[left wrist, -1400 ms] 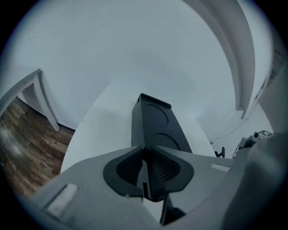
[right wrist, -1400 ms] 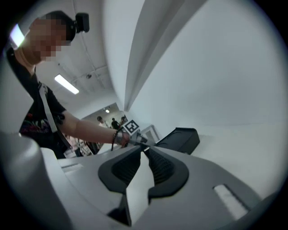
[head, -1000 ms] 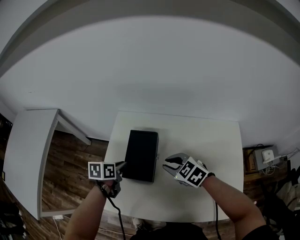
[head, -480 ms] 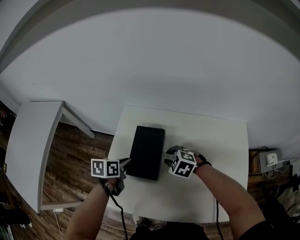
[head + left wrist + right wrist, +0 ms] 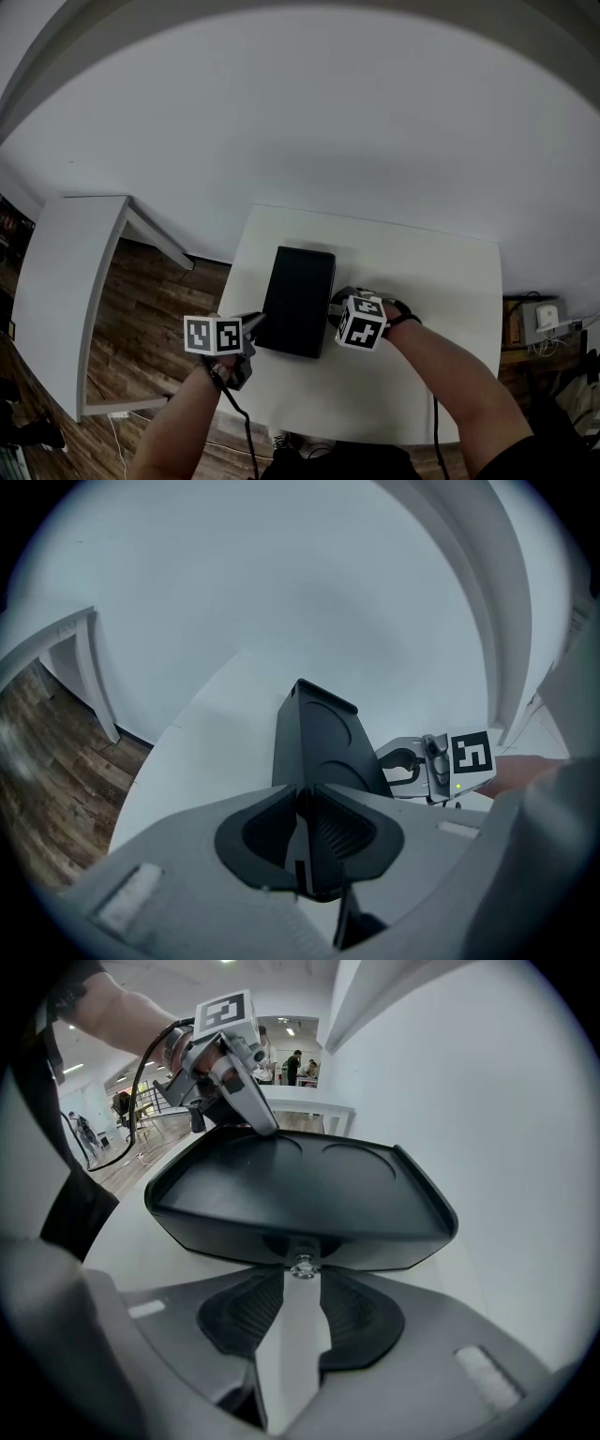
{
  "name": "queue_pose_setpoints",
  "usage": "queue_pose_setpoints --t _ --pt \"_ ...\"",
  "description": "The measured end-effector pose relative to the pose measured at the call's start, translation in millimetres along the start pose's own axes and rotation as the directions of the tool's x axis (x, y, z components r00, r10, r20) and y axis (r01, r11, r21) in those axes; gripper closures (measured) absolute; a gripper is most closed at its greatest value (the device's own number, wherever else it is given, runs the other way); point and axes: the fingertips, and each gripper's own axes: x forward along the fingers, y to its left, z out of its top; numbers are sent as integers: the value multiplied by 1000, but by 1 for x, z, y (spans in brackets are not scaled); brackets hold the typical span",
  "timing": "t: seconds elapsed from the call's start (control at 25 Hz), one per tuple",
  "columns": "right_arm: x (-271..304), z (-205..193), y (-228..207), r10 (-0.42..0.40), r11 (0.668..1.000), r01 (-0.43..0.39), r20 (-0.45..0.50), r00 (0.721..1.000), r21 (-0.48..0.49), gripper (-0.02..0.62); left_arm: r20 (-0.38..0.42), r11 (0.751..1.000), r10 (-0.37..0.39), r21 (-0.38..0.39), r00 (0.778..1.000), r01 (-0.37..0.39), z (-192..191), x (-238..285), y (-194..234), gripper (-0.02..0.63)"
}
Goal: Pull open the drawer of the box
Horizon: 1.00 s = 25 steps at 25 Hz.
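Observation:
A black box (image 5: 298, 300) lies on the white table (image 5: 422, 281), its top showing two round hollows (image 5: 291, 1194). A small metal knob (image 5: 302, 1267) sticks out of its right long side. My right gripper (image 5: 333, 314) is at that side, pointing down at it. Its jaws have just been opening and stand open (image 5: 302, 1277), the knob between the fingertips with the pads not pressing it. My left gripper (image 5: 255, 322) is at the box's near left corner. Its jaws (image 5: 302, 803) are closed on the box's edge (image 5: 323, 738).
A second white table (image 5: 56, 281) stands to the left over wooden floor (image 5: 150, 300). A grey device with cables (image 5: 539, 319) sits on the floor at the right. A white wall rises behind the table. Bare tabletop lies right of the box.
My right gripper has come down and left to the box's right side, rolled at the wrist, and its jaws have widened. The left gripper has stayed at the box's corner.

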Motion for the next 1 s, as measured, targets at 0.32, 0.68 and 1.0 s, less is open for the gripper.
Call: queue_pose_setpoints --t 0.32,0.68,1.0 --pt "5 1 -1 -34 999 33 -20 999 -37 518 10 1000 -4 -13 1000 4 -1 -1 1 534" --pt "5 1 -3 -51 998 51 -10 999 -28 522 23 1000 1 -25 1000 -1 0 -1 2 534" --pt "-1 -10 -1 -66 998 66 -4 998 6 522 25 1000 4 -28 1000 -3 -1 0 1 534"
